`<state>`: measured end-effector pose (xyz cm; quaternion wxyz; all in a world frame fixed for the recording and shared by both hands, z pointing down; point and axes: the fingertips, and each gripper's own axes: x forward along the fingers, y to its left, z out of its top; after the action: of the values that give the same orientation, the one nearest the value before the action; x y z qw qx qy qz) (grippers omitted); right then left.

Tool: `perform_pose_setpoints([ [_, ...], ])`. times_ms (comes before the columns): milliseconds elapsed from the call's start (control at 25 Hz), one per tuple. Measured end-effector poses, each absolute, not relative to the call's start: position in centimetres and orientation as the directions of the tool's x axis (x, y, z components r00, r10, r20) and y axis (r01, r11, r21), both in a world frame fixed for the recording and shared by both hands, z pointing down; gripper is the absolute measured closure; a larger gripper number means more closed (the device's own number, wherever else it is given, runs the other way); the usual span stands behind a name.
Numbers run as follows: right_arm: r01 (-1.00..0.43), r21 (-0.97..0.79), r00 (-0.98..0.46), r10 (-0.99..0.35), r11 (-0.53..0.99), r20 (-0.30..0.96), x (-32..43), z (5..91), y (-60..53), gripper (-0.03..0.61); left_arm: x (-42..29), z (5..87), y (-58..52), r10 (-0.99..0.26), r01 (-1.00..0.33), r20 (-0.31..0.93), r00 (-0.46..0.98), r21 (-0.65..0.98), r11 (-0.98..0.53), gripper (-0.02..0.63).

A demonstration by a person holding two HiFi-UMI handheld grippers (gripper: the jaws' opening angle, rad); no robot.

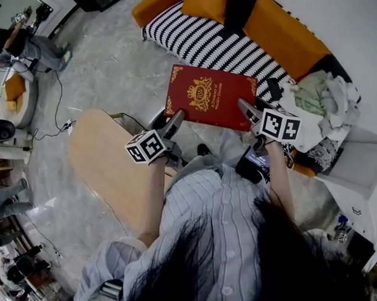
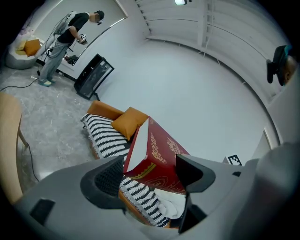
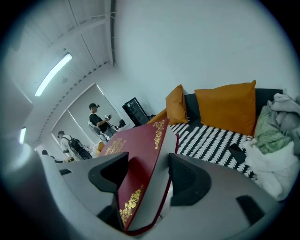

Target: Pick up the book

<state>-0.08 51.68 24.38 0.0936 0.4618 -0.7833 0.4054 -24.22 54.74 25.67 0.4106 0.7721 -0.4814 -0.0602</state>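
A thick red book [image 1: 210, 95] with gold ornament on its cover is held in the air, cover up, over the floor in front of the sofa. My left gripper [image 1: 177, 118] is shut on its near left corner and my right gripper [image 1: 244, 106] is shut on its near right corner. In the left gripper view the book [image 2: 159, 154] stands between the two dark jaws, white page edge showing, at the left gripper [image 2: 150, 174]. In the right gripper view the red cover [image 3: 136, 154] slants up between the jaws of the right gripper [image 3: 144, 174].
An orange sofa [image 1: 283, 38] with a black-and-white striped cover [image 1: 203, 41] and orange cushions lies beyond the book. Clothes [image 1: 322, 99] are piled at its right end. A light wooden table [image 1: 102, 156] is at the left, a white cabinet [image 1: 356, 184] at the right. People stand far left [image 1: 24, 47].
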Motion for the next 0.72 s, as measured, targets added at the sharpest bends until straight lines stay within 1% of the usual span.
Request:
perform_pose_setpoints([
  [720, -0.801, -0.548, -0.546, -0.668, 0.241, 0.506, 0.1, 23.73, 51.48, 0.293, -24.06, 24.98, 53.86, -0.781, -0.692, 0.289, 0.554, 0.681, -0.239, 0.256],
])
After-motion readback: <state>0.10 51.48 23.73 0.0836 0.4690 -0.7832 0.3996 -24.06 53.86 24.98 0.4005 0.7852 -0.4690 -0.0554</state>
